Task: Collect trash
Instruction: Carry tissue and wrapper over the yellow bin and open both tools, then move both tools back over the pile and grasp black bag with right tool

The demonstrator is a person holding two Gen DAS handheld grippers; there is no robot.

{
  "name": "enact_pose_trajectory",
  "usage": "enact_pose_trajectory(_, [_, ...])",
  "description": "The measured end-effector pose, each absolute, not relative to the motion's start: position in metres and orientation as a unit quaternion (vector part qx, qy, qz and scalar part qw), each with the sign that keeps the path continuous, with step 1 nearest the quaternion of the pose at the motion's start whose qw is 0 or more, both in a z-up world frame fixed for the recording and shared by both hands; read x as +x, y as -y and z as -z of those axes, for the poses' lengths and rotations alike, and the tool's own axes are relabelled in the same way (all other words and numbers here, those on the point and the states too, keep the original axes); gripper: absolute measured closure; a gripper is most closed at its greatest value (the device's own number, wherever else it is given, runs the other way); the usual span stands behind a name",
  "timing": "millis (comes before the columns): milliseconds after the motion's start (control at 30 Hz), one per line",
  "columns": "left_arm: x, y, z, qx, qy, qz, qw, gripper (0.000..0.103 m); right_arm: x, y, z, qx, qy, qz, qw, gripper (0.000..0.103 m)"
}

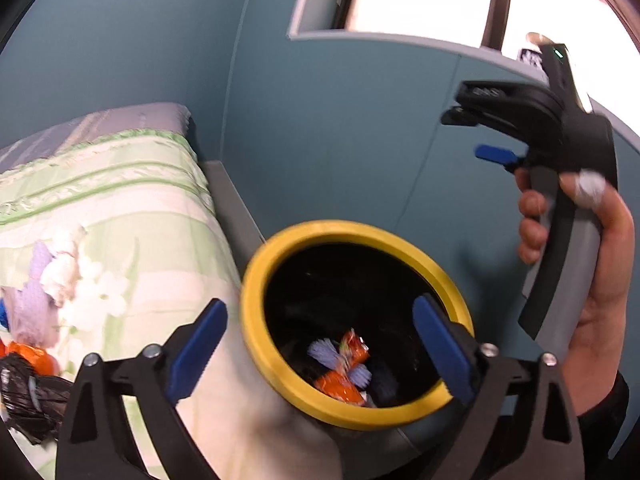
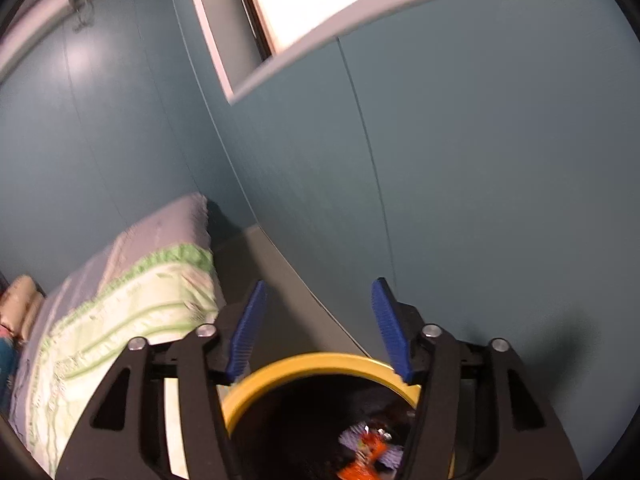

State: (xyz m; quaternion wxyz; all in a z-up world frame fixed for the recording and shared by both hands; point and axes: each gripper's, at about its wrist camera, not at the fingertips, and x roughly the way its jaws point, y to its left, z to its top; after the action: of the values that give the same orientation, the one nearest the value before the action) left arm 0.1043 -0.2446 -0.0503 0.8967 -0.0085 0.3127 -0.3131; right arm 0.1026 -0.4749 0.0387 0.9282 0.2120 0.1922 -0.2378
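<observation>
Your left gripper [image 1: 320, 340] and right gripper [image 2: 320, 332] both gape, empty, over the round yellow-rimmed bin [image 1: 280, 364]; crinkled orange and lilac wrappers [image 1: 344, 364], seemingly foil, lie inside.

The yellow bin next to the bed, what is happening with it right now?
A person with a tool in each hand is collecting trash into the yellow-rimmed bin. Orange and purple wrappers already lie at its bottom. The left tool hangs open over the bin, holding nothing. The right tool is open and empty too, raised above the rim. More trash waits on the green bedspread, beside a crumpled black bag.
</observation>
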Motion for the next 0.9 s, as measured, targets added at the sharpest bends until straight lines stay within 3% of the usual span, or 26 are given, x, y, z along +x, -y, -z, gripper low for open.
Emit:
enact_pose_trajectory(67, [0.106, 0.233, 0.044, -0.01, -0.301, 0.299, 0.906, 0.008, 0.099, 0.467, -0.044, 0.206, -0.166, 0.223, 0.938, 0.028])
enact_pose_trajectory(267, [0.107, 0.193, 0.027, -0.012, -0.256, 0.253, 0.933, 0.008, 0.097, 0.436, -0.052, 0.168, -0.112, 0.193, 0.96, 0.01])
enact_pose_trajectory(600, [0.112, 0.103, 0.006, -0.028, -0.214, 0.168, 0.962, 0.008, 0.114, 0.381, -0.047, 0.118, -0.106, 0.091, 0.983, 0.008])
enact_pose_trajectory(900, [0.13, 0.02, 0.013, -0.072, -0.248, 0.131, 0.957, 0.008, 0.111, 0.309, -0.038, 0.04, -0.095, -0.02, 0.994, 0.008])
